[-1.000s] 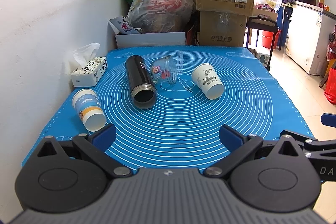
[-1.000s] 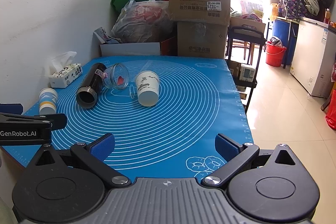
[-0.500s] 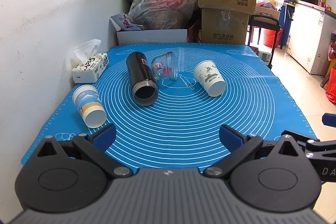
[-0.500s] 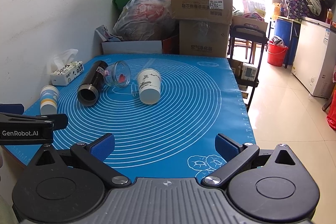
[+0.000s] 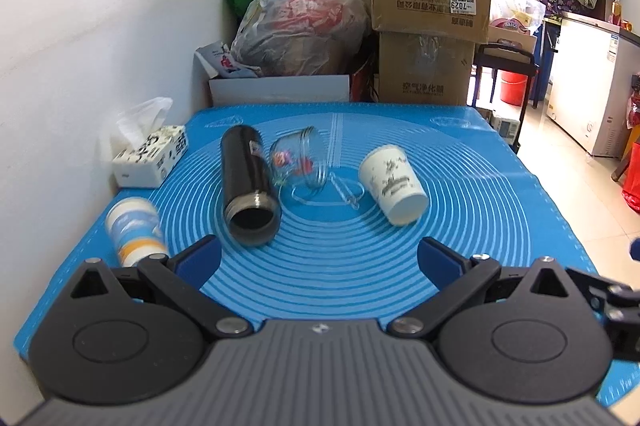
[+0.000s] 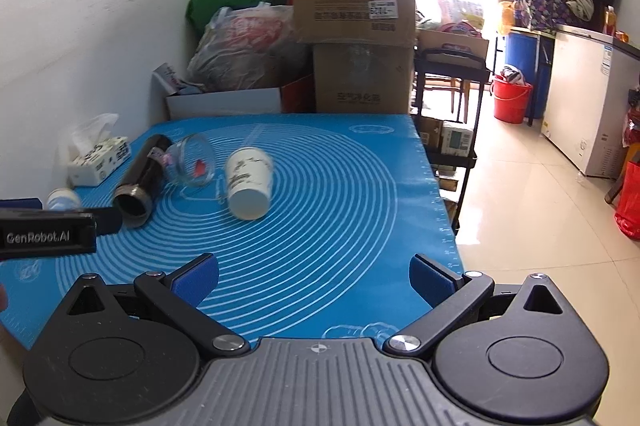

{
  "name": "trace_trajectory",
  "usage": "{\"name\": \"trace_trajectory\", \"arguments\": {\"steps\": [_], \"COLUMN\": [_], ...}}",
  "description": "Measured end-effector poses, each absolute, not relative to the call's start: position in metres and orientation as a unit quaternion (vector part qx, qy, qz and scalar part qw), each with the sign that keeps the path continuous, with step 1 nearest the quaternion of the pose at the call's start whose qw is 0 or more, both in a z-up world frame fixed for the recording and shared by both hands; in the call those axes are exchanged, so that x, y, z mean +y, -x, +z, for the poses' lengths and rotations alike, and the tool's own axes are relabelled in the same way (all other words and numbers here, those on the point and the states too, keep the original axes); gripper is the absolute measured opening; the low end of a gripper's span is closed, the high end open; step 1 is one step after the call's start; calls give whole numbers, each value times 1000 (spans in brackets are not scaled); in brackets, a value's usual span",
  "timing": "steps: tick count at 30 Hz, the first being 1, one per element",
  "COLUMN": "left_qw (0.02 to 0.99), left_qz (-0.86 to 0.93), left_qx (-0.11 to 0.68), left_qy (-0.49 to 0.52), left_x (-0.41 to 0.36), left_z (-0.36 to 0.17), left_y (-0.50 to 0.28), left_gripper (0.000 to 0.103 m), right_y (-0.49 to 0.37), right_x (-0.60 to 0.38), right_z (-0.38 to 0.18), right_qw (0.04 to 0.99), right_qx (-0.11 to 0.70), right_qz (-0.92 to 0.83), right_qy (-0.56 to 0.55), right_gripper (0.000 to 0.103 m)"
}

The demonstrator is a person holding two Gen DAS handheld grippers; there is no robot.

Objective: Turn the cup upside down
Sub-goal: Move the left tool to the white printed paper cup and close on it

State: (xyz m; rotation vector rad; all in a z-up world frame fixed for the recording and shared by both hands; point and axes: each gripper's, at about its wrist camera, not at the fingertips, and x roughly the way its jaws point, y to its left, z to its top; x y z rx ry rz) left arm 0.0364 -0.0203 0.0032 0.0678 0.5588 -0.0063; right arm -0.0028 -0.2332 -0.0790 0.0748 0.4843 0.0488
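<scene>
Several cups lie on their sides on the blue mat [image 5: 340, 266]. A white paper cup [image 5: 392, 184] lies at centre right; it also shows in the right wrist view [image 6: 249, 184]. A black flask [image 5: 248, 186] and a clear glass jar [image 5: 298, 162] lie left of it. A blue-and-white paper cup [image 5: 134, 230] lies at the left edge, close to my left gripper's left finger. My left gripper [image 5: 318, 260] is open and empty, short of the cups. My right gripper [image 6: 312, 276] is open and empty, near the mat's front right.
A tissue box [image 5: 154, 156] sits by the white wall on the left. Cardboard boxes [image 5: 430, 26] and bags [image 5: 300, 34] are stacked behind the table. The table's right edge drops to tiled floor [image 6: 540, 226]. The left gripper's body [image 6: 44, 236] shows at the right wrist view's left.
Both grippers have moved forward over the mat towards the cups; the cups look larger. Both stay open. The cups have not moved.
</scene>
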Motion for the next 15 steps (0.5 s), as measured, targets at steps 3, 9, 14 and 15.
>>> {"name": "trace_trajectory", "arguments": {"steps": [3,9,14,15], "left_qw": [962,960,959,958], "left_qz": [2,3,27,30], "left_qx": [272,278,278,283], "left_qy": [-37,-38,-39,-37], "left_x": [-29,-51,-72,-76], "left_z": [1,-11,-34,-40], "left_y": [-63,-121,-171,-182], "left_gripper": [103,103,103,103], "right_y": [-9,-33,-54,-58], "right_x": [-242,-263,-277,-280], "right_z": [-83,-92,-102,-105], "right_qw": [970,969,966,966], "right_qx": [239,242,249,251], "right_qz": [15,-4,-16,-19], "right_qy": [-42,-53,-61,-62], "right_gripper": [103,103,103,103]}}
